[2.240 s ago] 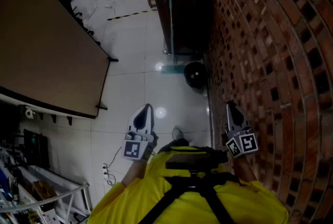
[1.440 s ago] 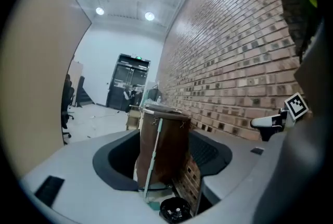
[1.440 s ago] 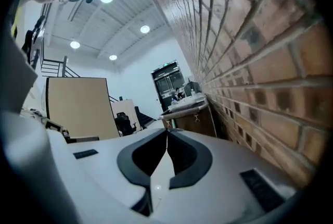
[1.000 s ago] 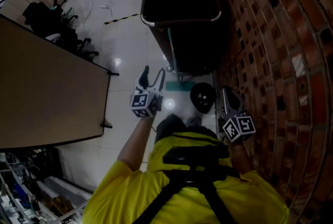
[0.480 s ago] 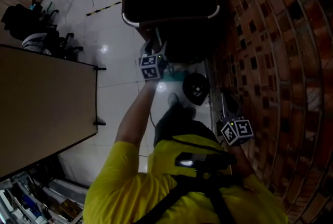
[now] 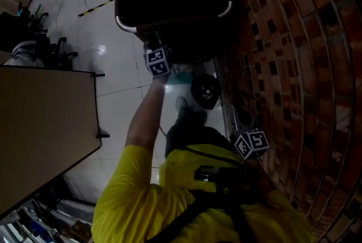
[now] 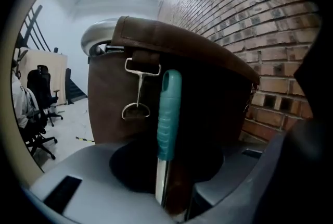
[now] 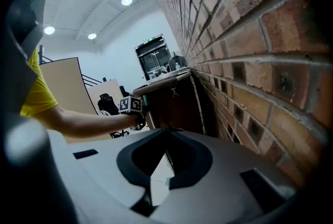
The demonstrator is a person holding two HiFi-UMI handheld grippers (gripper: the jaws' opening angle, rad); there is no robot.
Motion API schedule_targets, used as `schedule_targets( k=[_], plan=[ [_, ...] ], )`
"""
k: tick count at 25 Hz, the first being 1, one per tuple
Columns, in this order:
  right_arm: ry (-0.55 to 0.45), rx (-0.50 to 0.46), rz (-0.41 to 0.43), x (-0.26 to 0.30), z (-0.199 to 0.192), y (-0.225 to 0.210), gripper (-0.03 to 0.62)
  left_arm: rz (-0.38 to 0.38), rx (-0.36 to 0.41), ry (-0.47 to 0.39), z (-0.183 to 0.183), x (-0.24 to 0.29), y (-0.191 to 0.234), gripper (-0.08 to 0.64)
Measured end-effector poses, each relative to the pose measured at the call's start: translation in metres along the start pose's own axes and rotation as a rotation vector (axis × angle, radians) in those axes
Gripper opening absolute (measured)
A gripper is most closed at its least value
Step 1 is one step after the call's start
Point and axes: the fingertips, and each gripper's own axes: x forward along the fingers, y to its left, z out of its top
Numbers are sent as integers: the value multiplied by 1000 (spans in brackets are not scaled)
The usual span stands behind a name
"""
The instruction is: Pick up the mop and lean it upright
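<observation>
Now the left gripper (image 7: 173, 201) is closing around the mop (image 7: 169, 113), whose teal handle rests against a brown cart (image 7: 208, 66); the grip should probably seat squarely on the handle before any lift. Half a second earlier, this gripper hung short of the cart. The right gripper (image 8: 165, 182) is closed and empty, beside the brick wall (image 8: 270, 72).

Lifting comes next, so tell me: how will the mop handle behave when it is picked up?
The left claw is closing around the mop handle, not yet pressing. Its ribbed teal grip should resist slipping; the bare metal shaft below looks slicker. Straight metal, so probably stiff.
</observation>
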Motion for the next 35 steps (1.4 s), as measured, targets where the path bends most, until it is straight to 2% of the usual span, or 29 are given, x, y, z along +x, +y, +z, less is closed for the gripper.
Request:
schedule_targets(
  k=[5, 8, 11, 15, 18, 23, 26, 30, 35],
  plan=[
    [-2, -5, 7, -2, 2, 3, 8, 27, 26, -25, -4, -28, -3, 114],
    [-23, -21, 22, -6, 10, 7, 9, 42, 0, -33, -11, -69, 2, 117],
    [-47, -32, 40, -11, 16, 11, 8, 46, -31, -61, -1, -127, 8, 118],
    [-76, -40, 56, -16, 20, 14, 8, 19, -33, -143, 39, -201, 5, 117],
    [-95, -47, 76, -23, 27, 17, 9, 4, -28, -217, 85, -249, -3, 117],
    [-161, -67, 98, -31, 51, 18, 9, -73, 25, -443, 183, -329, -28, 117],
    [-188, -69, 101, -34, 59, 19, 8, -96, 58, -524, 222, -371, -38, 115],
    [-209, -66, 110, -35, 62, 25, 8, -118, 99, -561, 242, -404, -48, 114],
    [-200, -72, 130, -38, 58, 32, 8, -87, 104, -529, 233, -419, -48, 114]
  ],
)
